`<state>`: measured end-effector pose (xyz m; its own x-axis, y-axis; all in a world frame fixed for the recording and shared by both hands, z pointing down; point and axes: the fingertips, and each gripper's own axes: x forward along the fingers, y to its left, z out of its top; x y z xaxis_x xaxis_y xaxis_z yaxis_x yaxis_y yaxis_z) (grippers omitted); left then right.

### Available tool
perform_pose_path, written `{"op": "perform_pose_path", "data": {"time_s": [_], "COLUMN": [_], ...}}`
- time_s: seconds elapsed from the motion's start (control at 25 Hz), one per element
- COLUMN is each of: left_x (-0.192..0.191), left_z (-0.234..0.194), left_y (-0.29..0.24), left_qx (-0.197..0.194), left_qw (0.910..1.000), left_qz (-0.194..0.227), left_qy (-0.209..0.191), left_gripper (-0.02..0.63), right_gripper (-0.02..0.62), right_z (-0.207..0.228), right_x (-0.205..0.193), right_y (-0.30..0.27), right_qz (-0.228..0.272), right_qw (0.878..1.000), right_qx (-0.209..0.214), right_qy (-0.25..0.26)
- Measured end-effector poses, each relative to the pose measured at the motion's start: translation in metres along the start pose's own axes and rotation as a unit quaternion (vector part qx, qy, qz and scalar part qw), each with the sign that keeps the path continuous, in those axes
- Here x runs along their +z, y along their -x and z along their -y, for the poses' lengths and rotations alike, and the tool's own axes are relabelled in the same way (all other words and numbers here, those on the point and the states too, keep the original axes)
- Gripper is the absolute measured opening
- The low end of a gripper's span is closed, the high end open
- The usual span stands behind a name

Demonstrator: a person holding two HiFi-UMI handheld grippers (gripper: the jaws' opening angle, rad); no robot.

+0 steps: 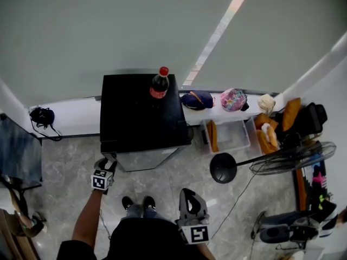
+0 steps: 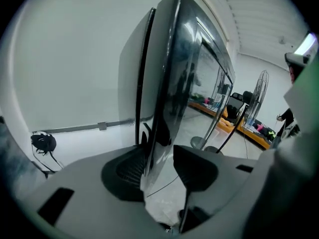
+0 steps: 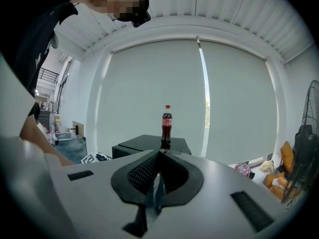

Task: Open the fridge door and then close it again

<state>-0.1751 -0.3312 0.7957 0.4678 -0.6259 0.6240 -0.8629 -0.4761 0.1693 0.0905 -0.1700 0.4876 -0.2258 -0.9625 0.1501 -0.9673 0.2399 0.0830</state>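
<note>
fridge [image 1: 142, 112]: 12 o'clock, bottle [image 1: 159, 84] on top
left gripper [image 2: 159, 168]: pinching fridge door [image 2: 169, 83] edge, 7 o'clock corner
right gripper [image 3: 158, 176]: pressed together, empty
risk: thin grip could slip off the glossy edge; a yank might topple the bottle

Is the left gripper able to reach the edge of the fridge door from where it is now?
Probably yes. The left gripper is right at the fridge door: the door's free edge stands between its jaws, and both pads seem to touch it. Nothing lies in the way.
</note>
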Motion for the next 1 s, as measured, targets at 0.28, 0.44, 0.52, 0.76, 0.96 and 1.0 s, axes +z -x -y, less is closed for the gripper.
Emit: {"op": "perform_pose_path", "data": {"time_s": [0.28,0.44,0.52,0.76,0.96,1.0], "left_x": [-0.0012,-0.0025,-0.0030,-0.0042,-0.0036,-0.0040], "left_z": [-0.0033,-0.0040,-0.0036,-0.0034,-0.0042,-0.0037], "left_y": [-0.0007,-0.0011,-0.0007,0.0027,0.0033,0.0043], "left_qx": [-0.004,-0.007,-0.009,-0.003,0.004,0.003], "left_qw": [0.9988,0.9978,0.9971,0.9954,0.9944,0.9940], "left_qz": [-0.022,-0.028,-0.031,-0.042,-0.052,-0.055], "left_qy": [-0.044,-0.060,-0.069,-0.086,-0.091,-0.095], "left_gripper": [0.129,0.117,0.113,0.104,0.100,0.098], "right_gripper": [0.009,0.009,0.009,0.009,0.009,0.009], "right_z": [-0.0012,-0.0025,-0.0027,-0.0038,-0.0056,-0.0057], "right_x": [0.0025,0.0027,0.0023,0.0028,0.0053,0.0052], "right_y": [-0.0014,-0.0007,0.0009,0.0037,0.0018,0.0017], "right_qz": [0.000,0.002,0.001,0.004,0.010,0.011], "right_qw": [1.000,1.000,1.000,1.000,0.999,0.999], "right_qx": [0.003,0.009,0.011,0.019,0.030,0.032], "right_qy": [0.002,0.005,0.004,0.003,0.006,0.006]}}
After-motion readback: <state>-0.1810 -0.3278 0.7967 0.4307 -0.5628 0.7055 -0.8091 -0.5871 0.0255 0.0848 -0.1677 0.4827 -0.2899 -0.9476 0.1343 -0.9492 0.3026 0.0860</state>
